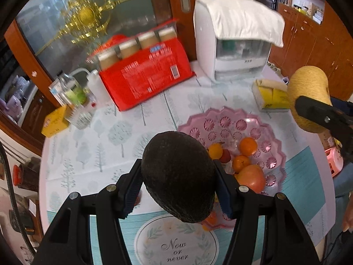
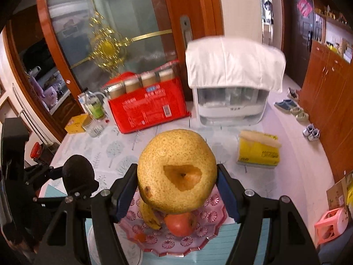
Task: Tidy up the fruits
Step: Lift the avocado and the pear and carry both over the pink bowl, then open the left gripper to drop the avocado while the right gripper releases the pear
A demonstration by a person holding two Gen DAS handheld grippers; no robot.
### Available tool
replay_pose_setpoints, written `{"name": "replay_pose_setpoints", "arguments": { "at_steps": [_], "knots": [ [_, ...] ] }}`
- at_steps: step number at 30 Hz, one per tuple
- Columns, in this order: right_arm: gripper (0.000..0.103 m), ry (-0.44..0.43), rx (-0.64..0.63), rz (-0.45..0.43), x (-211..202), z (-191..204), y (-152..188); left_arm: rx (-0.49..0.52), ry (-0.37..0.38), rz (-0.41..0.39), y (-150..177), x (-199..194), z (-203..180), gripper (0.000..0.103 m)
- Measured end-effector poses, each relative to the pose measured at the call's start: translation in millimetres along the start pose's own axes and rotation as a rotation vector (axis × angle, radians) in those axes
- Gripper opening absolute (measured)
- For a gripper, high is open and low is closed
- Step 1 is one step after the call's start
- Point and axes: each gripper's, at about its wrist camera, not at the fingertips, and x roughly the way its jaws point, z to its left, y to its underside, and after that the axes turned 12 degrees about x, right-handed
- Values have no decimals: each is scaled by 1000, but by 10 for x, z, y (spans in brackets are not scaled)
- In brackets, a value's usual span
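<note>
Your left tool (image 1: 178,187) grips an avocado (image 1: 178,174), your right tool (image 2: 177,190) a pear (image 2: 176,170), over the tree-print worktop (image 1: 110,137); only the right view shows shoes (image 2: 286,106) on the floor.

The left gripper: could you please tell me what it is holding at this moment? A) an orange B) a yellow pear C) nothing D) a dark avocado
D: in the left wrist view the left gripper is shut on a dark, rough-skinned avocado, while the yellow pear sits in the right gripper above the pink plate.
</note>
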Motion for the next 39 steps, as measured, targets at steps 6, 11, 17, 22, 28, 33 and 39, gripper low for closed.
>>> {"name": "replay_pose_setpoints", "arguments": {
  "at_steps": [6, 11, 17, 22, 28, 33, 39],
  "knots": [
    [70, 25, 31, 86, 621, -123, 107, -12, 26, 40, 18, 564, -34, 59],
    [70, 50, 38, 135, 1048, -199, 201, 7, 26, 31, 5, 844, -87, 45],
    [70, 83, 25, 184, 1460, -238, 325, 47, 43, 11, -54, 1085, -193, 45],
    [70, 86, 6, 198, 1641, -220, 409, 14, 59, 38, 17, 1292, -166, 45],
    [70, 62, 15, 216, 1721, -184, 347, 14, 63, 41, 33, 1312, -166, 48],
    [70, 78, 17, 221, 1798, -160, 341, 7, 56, 15, 63, 1274, -144, 77],
    [71, 20, -8, 154, 1621, -44, 296, 2, 37, 11, 82, 1217, -116, 80]
  ]
}}
